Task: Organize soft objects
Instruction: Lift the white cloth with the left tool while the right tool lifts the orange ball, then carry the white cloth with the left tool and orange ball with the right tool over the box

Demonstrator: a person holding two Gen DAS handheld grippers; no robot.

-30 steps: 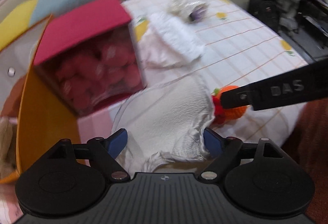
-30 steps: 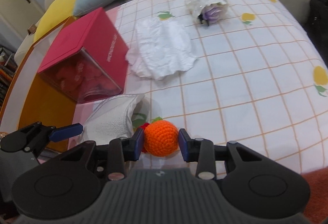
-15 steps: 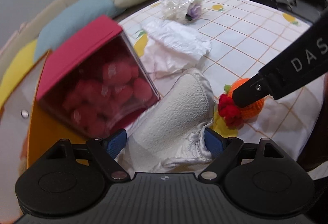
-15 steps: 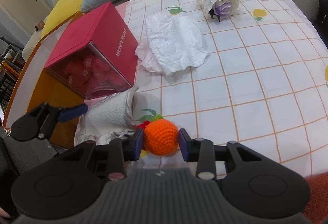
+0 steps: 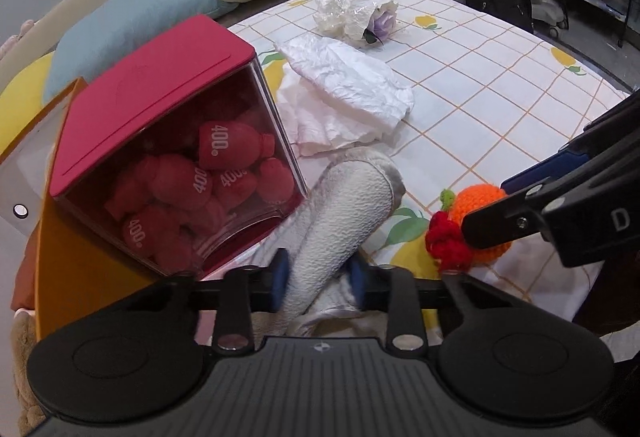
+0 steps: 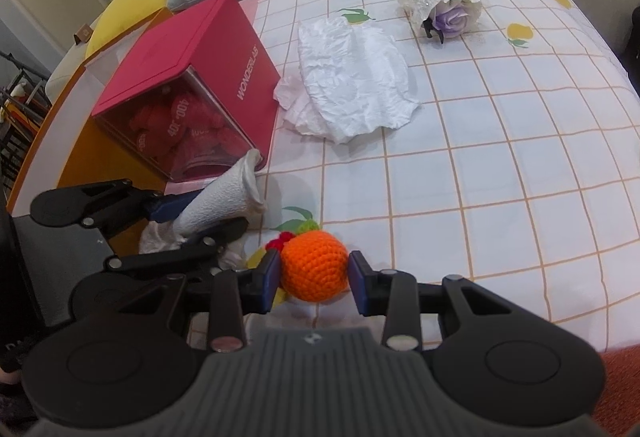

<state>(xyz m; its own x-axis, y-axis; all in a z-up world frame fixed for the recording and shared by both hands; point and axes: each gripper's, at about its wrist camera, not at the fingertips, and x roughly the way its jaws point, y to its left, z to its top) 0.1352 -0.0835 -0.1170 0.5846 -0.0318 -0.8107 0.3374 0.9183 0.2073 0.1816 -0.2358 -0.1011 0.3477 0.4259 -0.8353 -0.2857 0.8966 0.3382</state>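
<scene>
- White, nubbly terry cloth rolled into a soft tube [image 5: 340,221] sits between the blue pads of my left tool [image 5: 318,279], whose jaws are closing and already pinch its near end. The cloth lies on the checked, fruit-printed sheet [image 6: 500,165], its far end against the clear box with a crimson lid [image 5: 152,109].
- Orange crocheted ball with a green leaf and red knit berries [image 6: 314,265] is squeezed between the pads of my right tool [image 6: 314,277], low over the sheet.
- Risk: the roll is limp, so it may unfurl or slide out if I pinch only loose folds.
- Risk: my two tools are near each other; lifting together could knock them.
- Risk: the cloth's far end might drag the box, which I think sits tilted.
- Crinkled white tissue-like sheet [image 6: 352,85] and a cellophane-wrapped lilac flower [image 6: 444,7] lie farther off.
</scene>
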